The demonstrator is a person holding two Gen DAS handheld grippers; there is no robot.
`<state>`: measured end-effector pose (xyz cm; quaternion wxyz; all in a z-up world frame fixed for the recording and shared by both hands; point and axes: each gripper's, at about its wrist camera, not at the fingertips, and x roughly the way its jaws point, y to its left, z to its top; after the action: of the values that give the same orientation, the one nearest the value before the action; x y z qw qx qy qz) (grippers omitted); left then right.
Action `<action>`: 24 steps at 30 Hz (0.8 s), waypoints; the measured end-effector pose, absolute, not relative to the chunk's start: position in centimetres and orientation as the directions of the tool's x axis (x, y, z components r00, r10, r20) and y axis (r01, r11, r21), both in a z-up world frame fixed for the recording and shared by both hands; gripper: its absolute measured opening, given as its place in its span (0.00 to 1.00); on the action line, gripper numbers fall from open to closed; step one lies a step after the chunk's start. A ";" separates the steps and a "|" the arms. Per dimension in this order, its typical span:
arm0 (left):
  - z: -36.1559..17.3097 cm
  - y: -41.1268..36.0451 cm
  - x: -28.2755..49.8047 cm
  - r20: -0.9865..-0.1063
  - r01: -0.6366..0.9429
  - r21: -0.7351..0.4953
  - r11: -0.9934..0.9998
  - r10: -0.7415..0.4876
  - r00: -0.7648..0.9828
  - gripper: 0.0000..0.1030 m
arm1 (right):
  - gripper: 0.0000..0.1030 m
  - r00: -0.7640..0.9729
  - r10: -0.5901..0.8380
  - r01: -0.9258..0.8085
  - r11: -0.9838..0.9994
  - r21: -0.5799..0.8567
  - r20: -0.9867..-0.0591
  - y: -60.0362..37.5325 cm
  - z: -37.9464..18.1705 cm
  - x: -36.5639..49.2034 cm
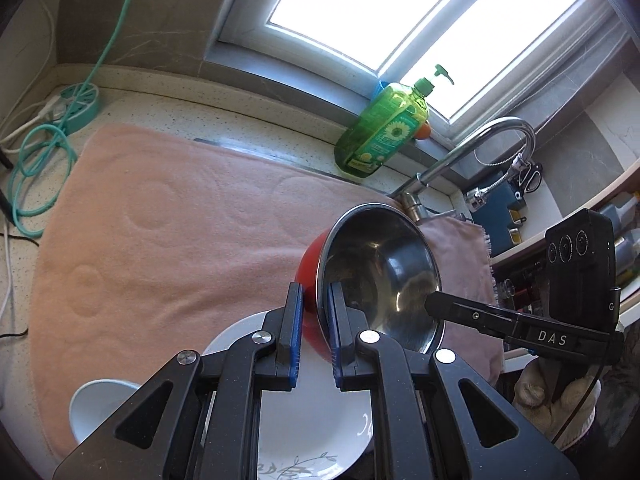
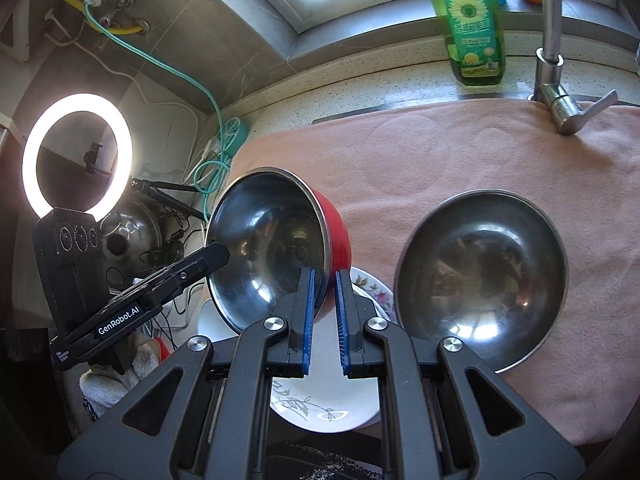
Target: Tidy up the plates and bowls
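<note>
While both grippers clamp its thin rolled rim from opposite sides, the red bowl (image 1: 316, 276) hangs tilted above the crockery, its glossy enamelled outside curving away and its polished steel inside (image 2: 276, 248) mirroring the room. The left gripper (image 1: 314, 332) pinches the rim between ribbed blue pads (image 1: 295, 332), one finger against the red shell and one inside the cup. The right gripper (image 2: 324, 312) does the same on the far edge, so each pair of matte black fingers is closed on the bowl's wall.

Below the left fingertips lies a smooth white plate (image 1: 316, 432) painted with grey sprigs, and to the left of those fingers sits a small white bowl (image 1: 100, 400). Just right of the right fingers rests a second, all-steel bowl (image 2: 480, 280), round and dull-shiny, on the soft pink mat (image 2: 480, 160) embossed with rings. Beyond the fingertips stand a translucent green soap bottle (image 2: 472, 32) and a curved chrome tap (image 2: 552, 40).
</note>
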<state>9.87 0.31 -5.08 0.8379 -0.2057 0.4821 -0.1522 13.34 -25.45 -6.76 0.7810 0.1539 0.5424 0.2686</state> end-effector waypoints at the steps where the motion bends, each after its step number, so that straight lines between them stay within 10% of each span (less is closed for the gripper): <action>1: -5.1 -0.3 10.0 -0.745 0.066 -0.492 0.868 -0.459 0.485 0.10 | 0.10 0.274 0.582 -0.245 0.812 0.529 -0.766 -26.1 -6.8 13.2; 24: -8.5 -12.5 12.8 -0.818 0.198 -0.426 0.882 -0.470 0.331 0.10 | 0.10 0.290 0.460 -0.107 0.887 0.450 -0.839 -36.0 -11.5 13.3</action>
<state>12.81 -12.49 -8.49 0.8060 -0.1257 0.5400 -0.2073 13.35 -35.98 -11.48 0.7880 0.1557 0.5679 0.1798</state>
